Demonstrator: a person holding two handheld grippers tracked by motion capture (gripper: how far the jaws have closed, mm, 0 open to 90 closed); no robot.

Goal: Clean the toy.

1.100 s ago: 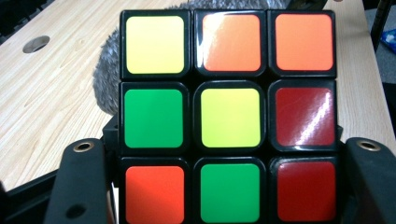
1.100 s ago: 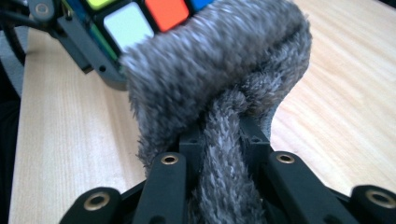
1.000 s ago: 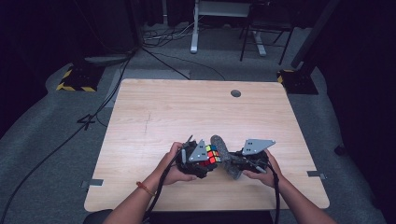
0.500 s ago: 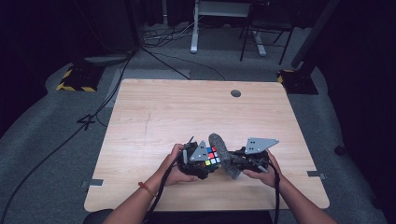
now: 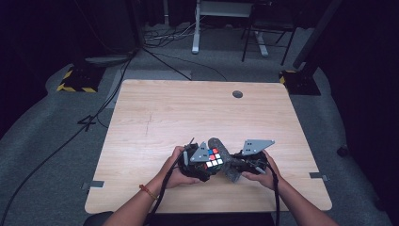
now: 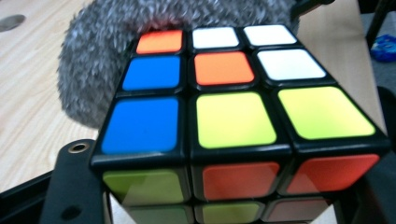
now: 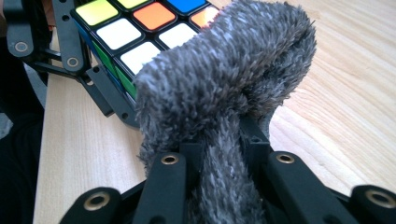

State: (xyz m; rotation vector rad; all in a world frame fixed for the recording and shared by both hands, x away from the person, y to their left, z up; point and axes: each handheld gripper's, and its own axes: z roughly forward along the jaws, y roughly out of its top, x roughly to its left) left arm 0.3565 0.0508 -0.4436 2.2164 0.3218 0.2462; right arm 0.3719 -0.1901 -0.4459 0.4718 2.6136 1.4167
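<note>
**Soft cloth against hard cube, near edge of table**

Held low over the near middle of the pale wooden table (image 5: 188, 108), not resting on it as far as can be told from the high view.

Grey fluffy cloth (image 7: 229, 74): light, limp, deep-piled. Likely to drape and fold rather than keep a shape. Best taken by a bunched fold, as here: right claw (image 7: 219, 158) pressed together on a gathered strip, the rest arched over and touching the cube's top edge. Little risk of damage; some risk of pile snagging in the claw's hinges.

Rubik's cube (image 6: 233, 116): rigid, fairly light, glossy plastic faces, so probably slippery under a thin grip. Layers apt to twist if squeezed off-centre. Safest hold across two opposite faces, square on the middle row. Left claw (image 5: 200, 165) clamped on it that way from below and the sides, white, orange, blue and yellow stickers turned upward.

Around, well apart from the work: grey carpeted floor (image 5: 56, 141) with black cables (image 5: 61, 146) trailing to the left; yellow-and-black striped blocks (image 5: 75, 80) at the far corners; a round cable hole (image 5: 237, 94) near the table's far edge.

Nothing in the way on the table itself. Closest obstruction: each claw to the other, almost touching across the cube, leaving little room to swing the cloth.
</note>
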